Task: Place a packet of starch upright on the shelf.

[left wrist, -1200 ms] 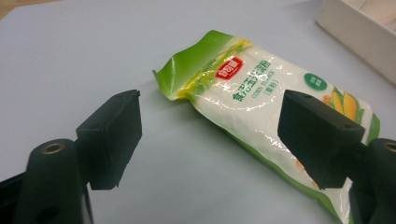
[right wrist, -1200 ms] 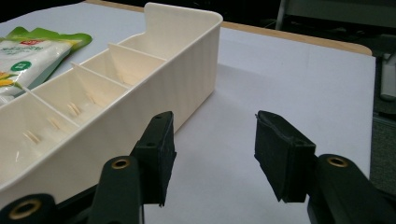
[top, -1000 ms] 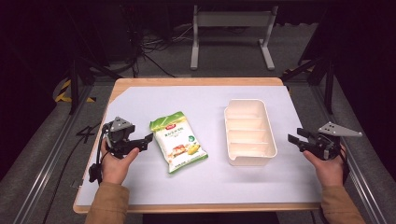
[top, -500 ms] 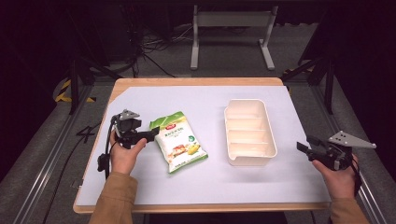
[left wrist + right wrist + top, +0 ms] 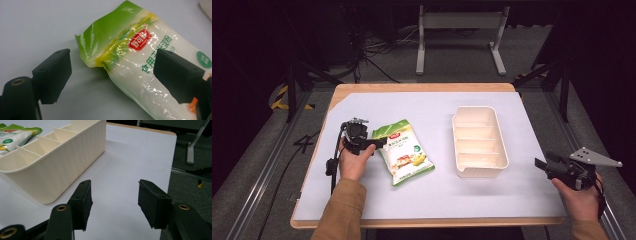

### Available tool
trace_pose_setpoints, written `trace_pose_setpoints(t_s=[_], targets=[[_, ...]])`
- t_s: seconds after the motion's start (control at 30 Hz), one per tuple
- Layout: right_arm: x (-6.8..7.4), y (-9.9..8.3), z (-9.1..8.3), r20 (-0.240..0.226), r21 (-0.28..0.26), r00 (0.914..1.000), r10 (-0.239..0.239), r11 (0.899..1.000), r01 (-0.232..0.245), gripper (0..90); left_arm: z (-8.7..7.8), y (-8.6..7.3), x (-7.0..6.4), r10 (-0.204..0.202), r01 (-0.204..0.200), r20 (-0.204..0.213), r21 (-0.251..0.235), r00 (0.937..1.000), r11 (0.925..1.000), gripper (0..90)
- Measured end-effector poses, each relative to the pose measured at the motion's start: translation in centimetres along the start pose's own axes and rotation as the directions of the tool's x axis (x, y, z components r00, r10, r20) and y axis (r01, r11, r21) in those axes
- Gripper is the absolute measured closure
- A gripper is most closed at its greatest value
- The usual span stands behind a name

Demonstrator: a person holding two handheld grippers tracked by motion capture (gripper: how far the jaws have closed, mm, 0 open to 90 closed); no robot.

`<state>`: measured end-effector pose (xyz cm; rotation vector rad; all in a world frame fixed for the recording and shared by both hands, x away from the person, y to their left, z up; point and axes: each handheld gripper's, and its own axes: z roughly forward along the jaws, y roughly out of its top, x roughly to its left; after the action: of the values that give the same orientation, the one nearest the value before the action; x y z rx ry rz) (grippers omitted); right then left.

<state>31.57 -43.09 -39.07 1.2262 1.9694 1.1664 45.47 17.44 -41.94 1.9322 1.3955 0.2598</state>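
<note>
With left gripper (image 5: 110,80) jaws wide astride bag (image 5: 404,152) top corner, bag flat on table (image 5: 512,100) left of tray (image 5: 479,141): closing may pinch only slick film, bag slipping or crumpling. Right gripper (image 5: 546,166) jaws wide, empty, near table's right edge. Nothing between bag and tray.
</note>
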Motion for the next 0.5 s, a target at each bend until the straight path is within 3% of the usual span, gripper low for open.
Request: trace_pose_setpoints(t_s=[0.23, 0.4, 0.5], targets=[[0.2, -0.1, 0.4, -0.008, 0.010, 1.0000, 0.002, 1.000, -0.002, 43.3, 1.3, -0.3, 0.8, -0.071, 0.066, 0.076, 0.062, 0.9946, 0.9959, 15.7], [0.3, -0.1, 0.8, -0.017, 0.020, 0.9999, 0.003, 1.000, -0.003, 42.8, 2.2, -0.4, 0.6, -0.083, 0.072, 0.123, 0.098, 0.9889, 0.9926, 18.5], [0.4, -0.1, 0.9, -0.022, 0.021, 0.9998, 0.004, 1.000, -0.003, 42.5, 2.2, -0.4, 0.5, -0.091, 0.080, 0.117, 0.098, 0.9890, 0.9920, 20.3]])
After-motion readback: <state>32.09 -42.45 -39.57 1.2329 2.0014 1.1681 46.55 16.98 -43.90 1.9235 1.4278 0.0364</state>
